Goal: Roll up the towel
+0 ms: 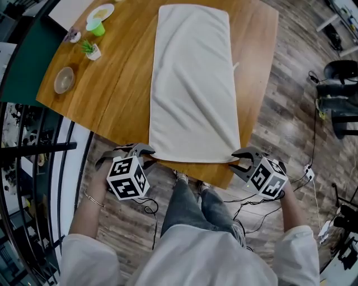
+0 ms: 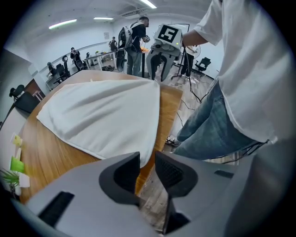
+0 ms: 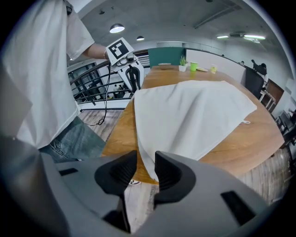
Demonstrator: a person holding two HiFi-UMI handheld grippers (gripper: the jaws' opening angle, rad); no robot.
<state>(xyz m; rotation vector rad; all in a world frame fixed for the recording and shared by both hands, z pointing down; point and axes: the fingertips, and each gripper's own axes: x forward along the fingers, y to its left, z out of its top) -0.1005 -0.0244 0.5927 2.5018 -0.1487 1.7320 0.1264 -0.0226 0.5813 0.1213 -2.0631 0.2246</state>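
Down at my hands, the left tongs stand with only a narrow gap between the pads, and the near left corner of the towel hangs into that gap without being pinched, as far as I can see. My right tongs are set the same way, slightly apart, with the near right corner drooping between their tips. From those two corners the white towel runs away from me, spread flat and lengthwise, its near edge lying along the near edge of the bench. This wooden bench has rounded corners; at its far left stand a small bowl, a potted plant, a green cup and a plate, well apart from the towel. Grey plank floor lies around it, with cables trailing by my feet, a black railing to my left and people standing under strip lights.
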